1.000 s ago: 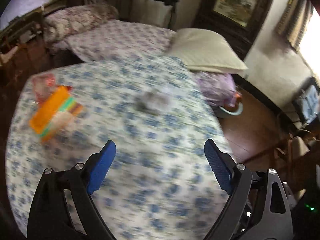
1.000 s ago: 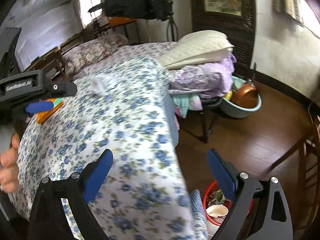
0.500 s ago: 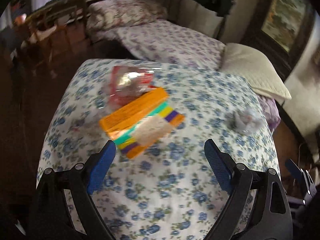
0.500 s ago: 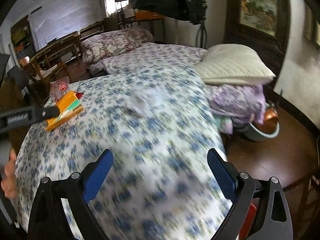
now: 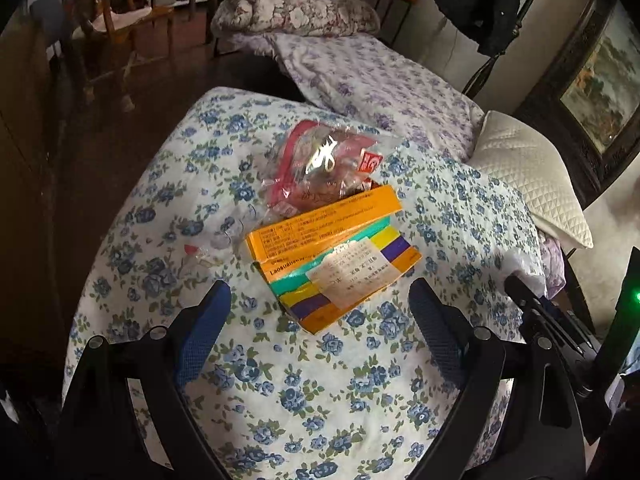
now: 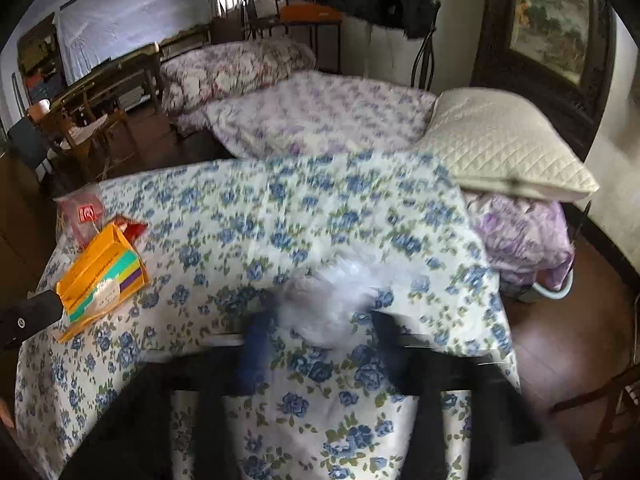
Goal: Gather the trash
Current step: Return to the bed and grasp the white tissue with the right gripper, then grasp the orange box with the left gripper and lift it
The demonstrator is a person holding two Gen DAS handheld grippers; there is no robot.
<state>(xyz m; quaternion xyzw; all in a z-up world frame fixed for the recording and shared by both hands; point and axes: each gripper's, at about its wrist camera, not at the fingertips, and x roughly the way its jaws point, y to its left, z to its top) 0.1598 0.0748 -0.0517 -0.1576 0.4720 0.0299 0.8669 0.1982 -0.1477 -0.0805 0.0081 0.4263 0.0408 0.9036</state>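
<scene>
- right gripper blurred, jaws closing around crumpled white tissue near the table's right edge; pad contact unclear
- floral tablecloth covers the table
- orange box at the left edge, red plastic bag just behind it
- left gripper's black tip beside the box
- cream pillow beyond the far right corner

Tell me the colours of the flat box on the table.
The box is orange with teal, yellow and purple stripes; clearest in the left wrist view.
</scene>
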